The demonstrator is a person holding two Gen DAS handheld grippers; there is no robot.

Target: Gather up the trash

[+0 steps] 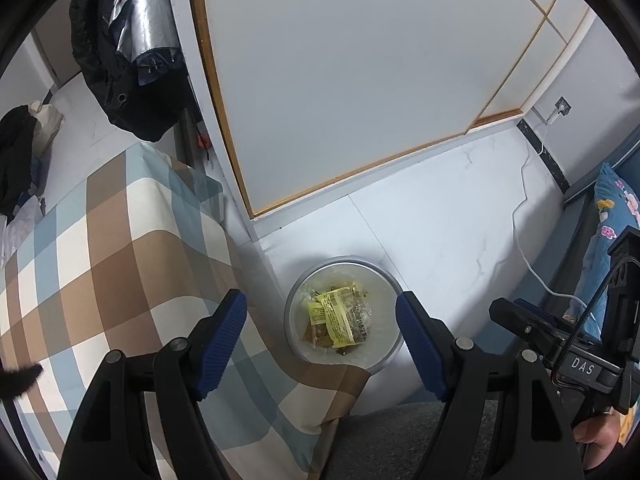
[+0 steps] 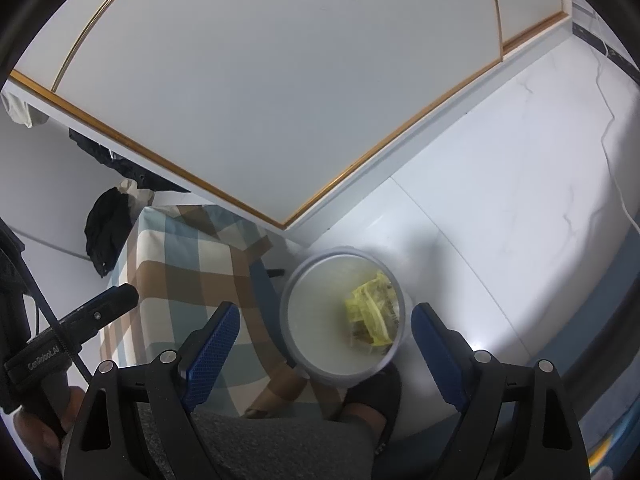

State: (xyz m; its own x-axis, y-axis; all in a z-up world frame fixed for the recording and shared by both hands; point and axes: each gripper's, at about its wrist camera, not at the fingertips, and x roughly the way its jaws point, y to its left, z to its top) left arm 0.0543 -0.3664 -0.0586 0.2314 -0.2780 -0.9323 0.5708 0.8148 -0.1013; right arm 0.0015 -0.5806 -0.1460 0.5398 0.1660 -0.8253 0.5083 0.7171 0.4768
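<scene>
White floor holds the trash bin (image 1: 296, 344) below both hand-held grippers (image 1: 320, 336) (image 2: 324, 340), jaws apart, empty.

I hold my left gripper (image 1: 320, 324) tilted steeply down, its jaws spread wide with nothing between the blue pads (image 1: 222, 332). My right gripper (image 2: 324, 336) also points down, jaws wide apart and empty. In the left view my right hand (image 1: 600, 436) grips its handle at the lower right edge. In the right view my left hand (image 2: 38, 420) grips its handle at the lower left.
</scene>
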